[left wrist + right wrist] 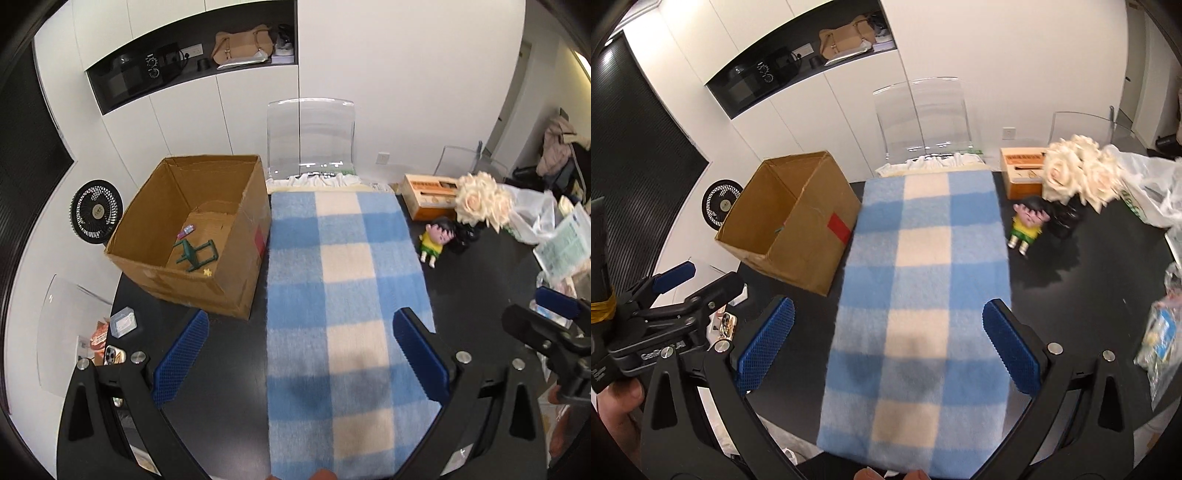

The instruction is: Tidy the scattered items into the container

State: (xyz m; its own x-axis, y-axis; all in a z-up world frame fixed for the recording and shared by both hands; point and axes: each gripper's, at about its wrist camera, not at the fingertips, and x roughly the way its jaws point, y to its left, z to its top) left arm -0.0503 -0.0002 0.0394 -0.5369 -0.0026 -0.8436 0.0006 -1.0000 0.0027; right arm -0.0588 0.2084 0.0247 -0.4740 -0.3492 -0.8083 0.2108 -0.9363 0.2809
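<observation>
Cardboard box [192, 236] sits upright, mouth up, beside the blanket [343, 295]; both grippers [301, 362] [886, 343] gape empty.

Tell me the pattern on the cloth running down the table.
Light blue and cream checks on the cloth; clearest in the left wrist view.

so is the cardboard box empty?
No. The cardboard box holds a green toy chair on its side and small bits.
</observation>
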